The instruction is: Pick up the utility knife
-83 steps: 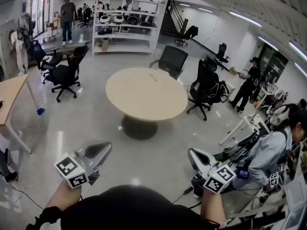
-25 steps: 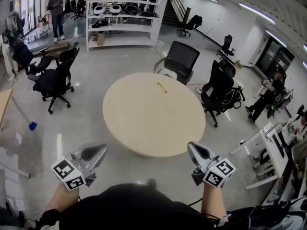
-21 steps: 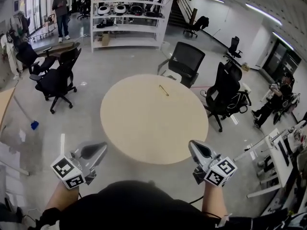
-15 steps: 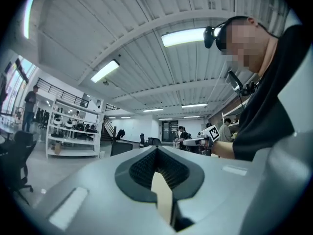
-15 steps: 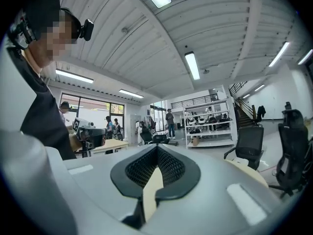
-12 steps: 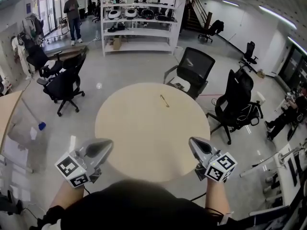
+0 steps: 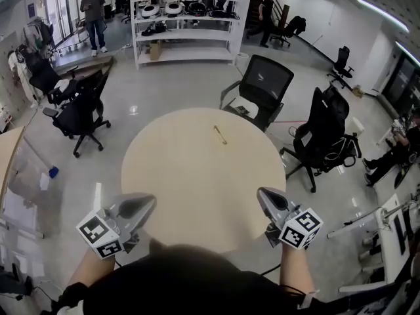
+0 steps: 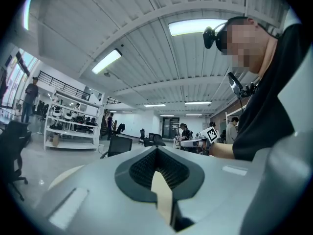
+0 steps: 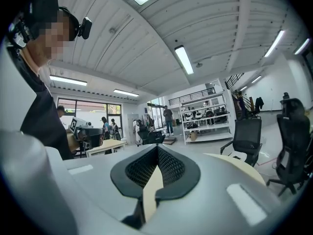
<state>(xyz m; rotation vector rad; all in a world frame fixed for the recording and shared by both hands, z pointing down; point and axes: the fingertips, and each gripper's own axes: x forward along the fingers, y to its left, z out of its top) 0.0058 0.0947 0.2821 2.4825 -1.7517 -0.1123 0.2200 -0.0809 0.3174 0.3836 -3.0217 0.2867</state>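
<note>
The utility knife [image 7: 220,134] lies far across the table [image 7: 197,189], a chair [image 7: 264,87] behind it.

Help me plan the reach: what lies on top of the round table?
Only a slim utility knife shows on the round table, toward its far side. The table's near edge is covered by the person's head, so anything lying there cannot be seen.

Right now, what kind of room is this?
Probably a big open office or workshop. There is a round table with black office chairs near it, and white shelves holding gear at the back.
</note>
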